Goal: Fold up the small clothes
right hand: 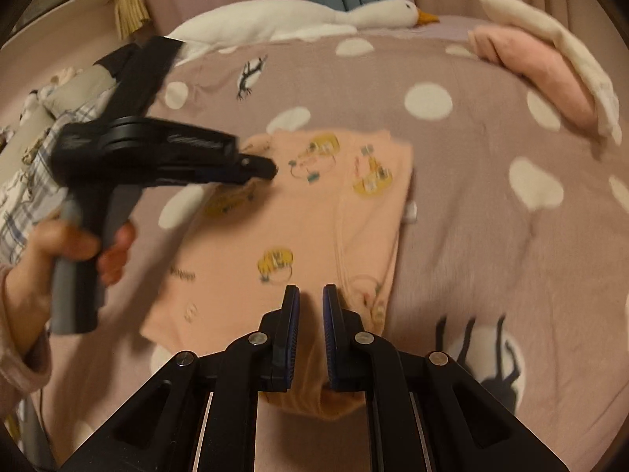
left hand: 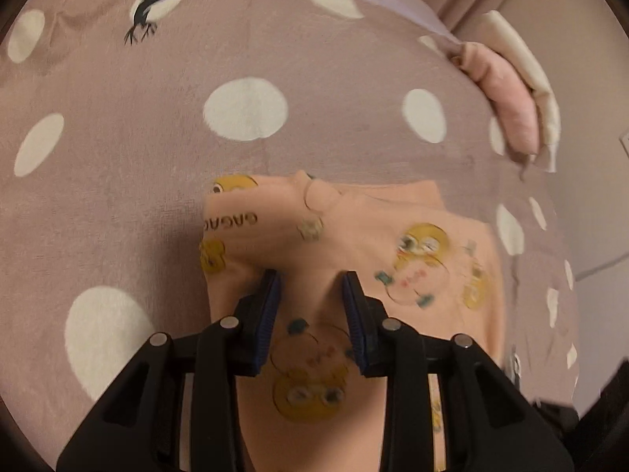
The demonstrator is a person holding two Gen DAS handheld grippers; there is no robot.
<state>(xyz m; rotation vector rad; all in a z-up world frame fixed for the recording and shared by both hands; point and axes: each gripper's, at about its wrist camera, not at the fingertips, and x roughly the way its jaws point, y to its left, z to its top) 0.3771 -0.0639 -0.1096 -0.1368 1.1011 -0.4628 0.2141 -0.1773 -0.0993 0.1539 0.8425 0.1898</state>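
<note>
My left gripper [left hand: 310, 287] sits partly apart over the peach garment [left hand: 354, 259] at lower centre, grip unclear, prints blurred. My right gripper [right hand: 310, 299] is narrowed on the garment's near fold, low in the frame. Folded stack [right hand: 542, 74] upper right; spotted blanket [right hand: 491, 204] underneath.

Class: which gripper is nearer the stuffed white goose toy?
Left. The left gripper is at the peach garment's edge toward the goose; the right gripper at the opposite edge.
</note>
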